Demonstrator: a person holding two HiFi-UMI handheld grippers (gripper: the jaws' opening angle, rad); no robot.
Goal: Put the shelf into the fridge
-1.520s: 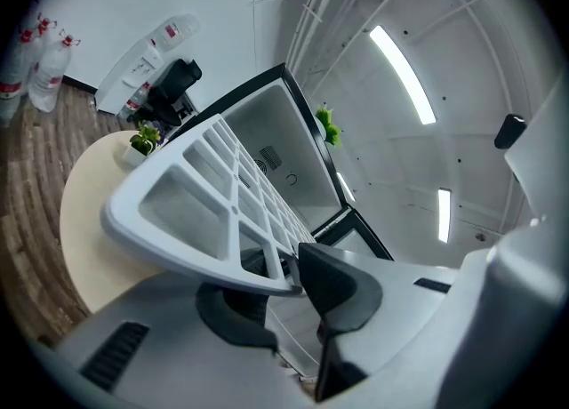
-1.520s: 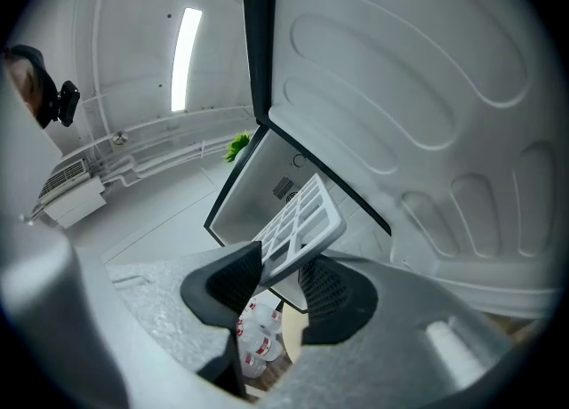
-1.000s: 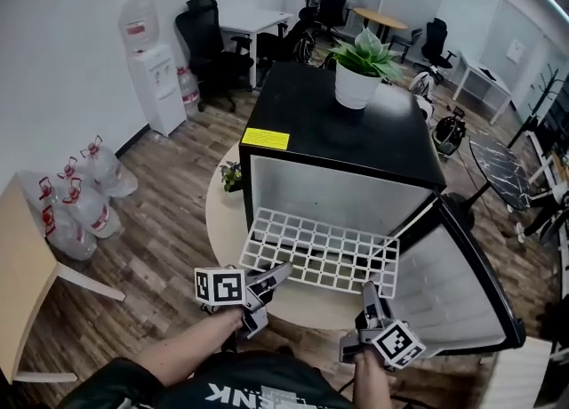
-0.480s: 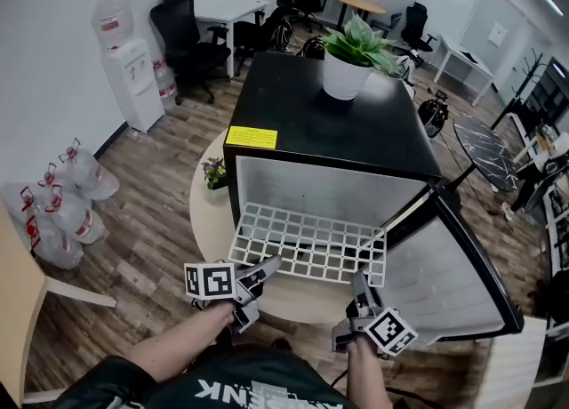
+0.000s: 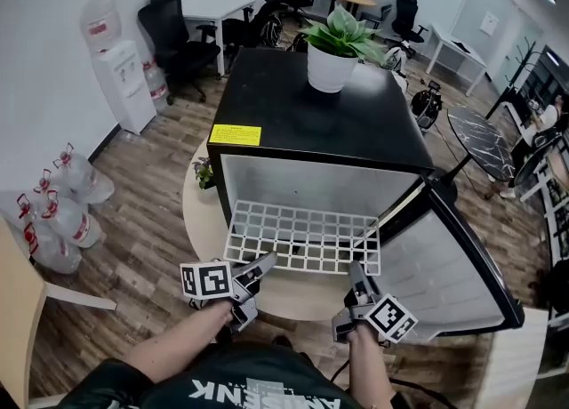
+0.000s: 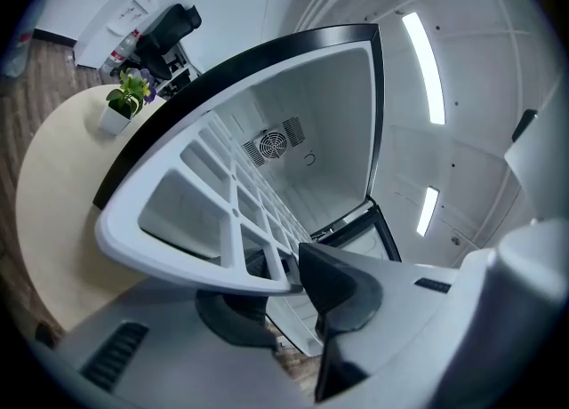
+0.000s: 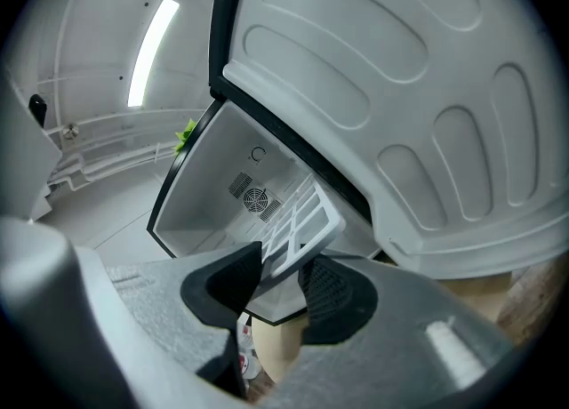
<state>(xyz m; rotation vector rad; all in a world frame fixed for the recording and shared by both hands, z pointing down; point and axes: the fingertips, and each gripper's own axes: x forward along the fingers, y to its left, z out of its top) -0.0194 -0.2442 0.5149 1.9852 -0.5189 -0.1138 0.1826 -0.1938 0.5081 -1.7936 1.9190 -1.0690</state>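
2 grippers hold the white shelf (image 5: pixel 302 236) by its near edge. The left gripper (image 5: pixel 263 263) is clamped on the 7 o'clock corner and the right gripper (image 5: pixel 356 272) on the 5 o'clock corner. The shelf lies level, its far edge at the mouth of the black fridge (image 5: pixel 313 123). The door (image 5: pixel 449 283) stands open at 4 o'clock. 1 potted plant (image 5: pixel 331 53) sits on top.
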